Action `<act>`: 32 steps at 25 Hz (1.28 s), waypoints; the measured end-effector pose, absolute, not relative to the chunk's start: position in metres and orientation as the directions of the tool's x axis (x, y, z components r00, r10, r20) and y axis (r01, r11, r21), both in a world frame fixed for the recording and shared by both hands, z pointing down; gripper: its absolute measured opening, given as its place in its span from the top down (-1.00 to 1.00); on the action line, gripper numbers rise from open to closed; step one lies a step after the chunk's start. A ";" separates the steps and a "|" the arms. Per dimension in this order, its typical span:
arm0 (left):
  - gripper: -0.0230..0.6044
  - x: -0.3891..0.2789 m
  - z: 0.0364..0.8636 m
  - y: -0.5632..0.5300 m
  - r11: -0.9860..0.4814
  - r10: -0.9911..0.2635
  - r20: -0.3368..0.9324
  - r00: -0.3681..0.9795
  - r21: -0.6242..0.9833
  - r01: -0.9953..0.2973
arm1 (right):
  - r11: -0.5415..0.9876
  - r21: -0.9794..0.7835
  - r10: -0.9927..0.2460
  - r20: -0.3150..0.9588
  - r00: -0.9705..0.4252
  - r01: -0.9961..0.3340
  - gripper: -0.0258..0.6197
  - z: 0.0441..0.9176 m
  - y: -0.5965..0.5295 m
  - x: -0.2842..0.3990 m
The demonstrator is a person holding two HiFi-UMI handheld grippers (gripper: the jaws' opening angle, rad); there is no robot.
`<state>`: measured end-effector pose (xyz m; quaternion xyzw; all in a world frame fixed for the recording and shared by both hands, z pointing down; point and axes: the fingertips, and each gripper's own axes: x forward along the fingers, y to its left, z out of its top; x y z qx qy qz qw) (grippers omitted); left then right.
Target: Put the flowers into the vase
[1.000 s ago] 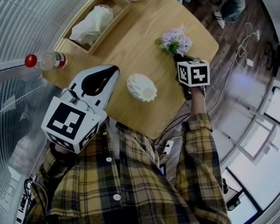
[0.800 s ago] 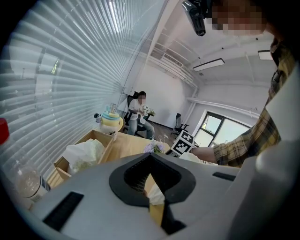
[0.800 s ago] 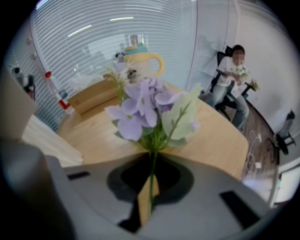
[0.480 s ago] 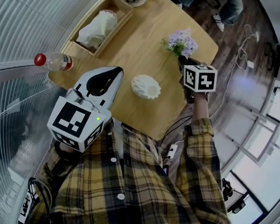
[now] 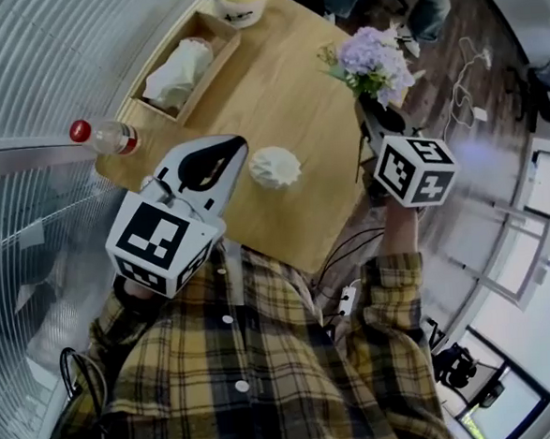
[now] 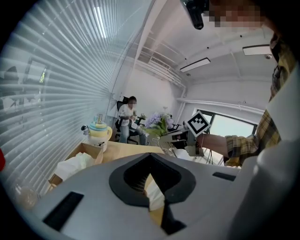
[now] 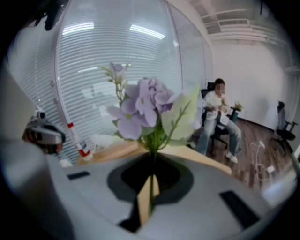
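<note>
Left gripper (image 5: 216, 160) hangs nearest the person, jaws nearly together on nothing, evidently kept clear. One white vase (image 5: 274, 167) stands upright on the table (image 5: 285, 91) just beyond. Right gripper (image 5: 381, 127) pinches the stem of the single bunch of flowers (image 5: 372, 57), blooms upward, by the table's edge, well apart from the vase, presumably for stem-first insertion.

Office territory, plainly: a striped glass partition (image 5: 23, 109) curves round a pale wooden surface (image 5: 285, 91), and a person (image 7: 216, 117) sits across the room. An office chair (image 7: 283, 129) stands by the white wall. Strip lights (image 6: 197, 64) run overhead, big windows (image 6: 229, 129) glow, and cables (image 5: 461, 93) trail over the dark plank floor (image 5: 493, 48).
</note>
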<state>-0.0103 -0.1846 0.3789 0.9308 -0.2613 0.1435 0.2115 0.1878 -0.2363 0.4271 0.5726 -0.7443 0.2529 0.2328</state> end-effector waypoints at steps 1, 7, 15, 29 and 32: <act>0.90 -0.008 0.376 -0.183 -0.781 -0.422 0.375 0.825 0.312 -0.541 | 0.223 -0.122 -0.759 0.601 -0.250 -0.967 0.86 0.412 -0.236 0.184; 0.90 -0.001 0.364 -0.178 -0.804 -0.407 0.363 0.839 0.293 -0.517 | 0.284 -0.120 -0.864 0.398 -0.308 -0.951 0.86 0.319 -0.226 0.157; 0.90 0.003 0.363 -0.175 -0.819 -0.396 0.359 0.845 0.279 -0.502 | 0.335 -0.177 -0.931 0.087 -0.353 -0.926 0.86 0.220 -0.209 0.130; 0.90 -0.004 0.365 -0.178 -0.807 -0.416 0.363 0.834 0.274 -0.522 | 0.501 -0.279 -0.861 -0.253 -0.441 -0.819 0.86 0.167 -0.182 0.090; 0.90 -0.006 0.367 -0.179 -0.805 -0.418 0.366 0.832 0.276 -0.526 | 0.514 -0.269 -0.854 -0.254 -0.455 -0.814 0.86 0.178 -0.180 0.081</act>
